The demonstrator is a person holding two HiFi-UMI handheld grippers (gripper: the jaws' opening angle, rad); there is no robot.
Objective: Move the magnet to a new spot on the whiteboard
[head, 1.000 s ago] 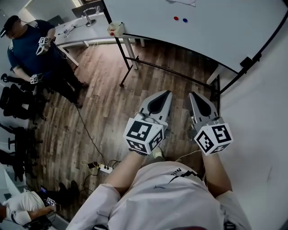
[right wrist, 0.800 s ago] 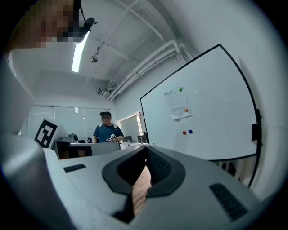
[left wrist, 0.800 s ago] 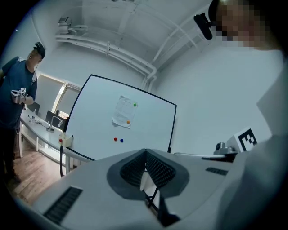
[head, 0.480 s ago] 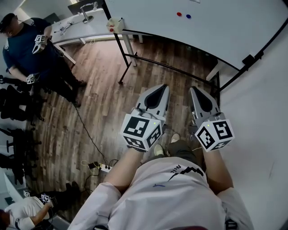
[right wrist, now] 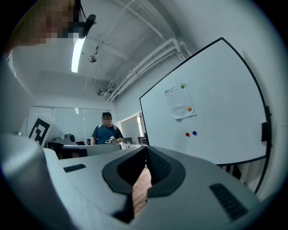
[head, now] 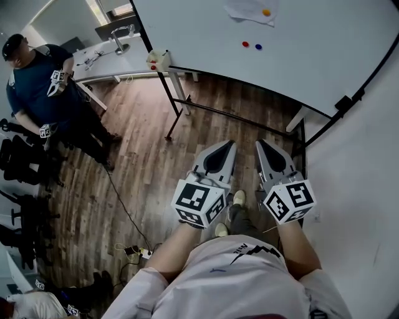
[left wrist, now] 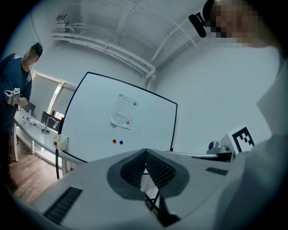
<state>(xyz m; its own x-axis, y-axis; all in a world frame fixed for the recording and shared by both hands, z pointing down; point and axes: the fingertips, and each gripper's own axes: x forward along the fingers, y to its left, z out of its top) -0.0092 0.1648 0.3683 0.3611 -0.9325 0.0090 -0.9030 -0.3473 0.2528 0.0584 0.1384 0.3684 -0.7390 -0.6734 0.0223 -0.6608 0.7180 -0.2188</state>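
A whiteboard (head: 324, 43) on a black stand fills the top of the head view. On it sit a red magnet (head: 245, 44) and a blue magnet (head: 258, 47) side by side. Above them an orange magnet (head: 266, 12) pins a paper sheet (head: 246, 11). The left gripper view also shows a green magnet (left wrist: 134, 103) at the sheet's top. My left gripper (head: 230, 144) and right gripper (head: 260, 143) are held side by side low over the wooden floor, well short of the board. Both point toward it, shut and empty.
A person in a dark blue shirt (head: 43, 81) stands at the left beside a white desk (head: 118, 47). A small box (head: 159, 60) hangs at the board's lower corner. The stand's black legs (head: 177, 106) cross the floor. A power strip (head: 140, 252) and cable lie near my feet. A white wall (head: 355, 187) runs along the right.
The head view has tipped up, so the paper and orange magnet now show. My grippers sit slightly closer together, still shut. My foot has stepped forward under them.
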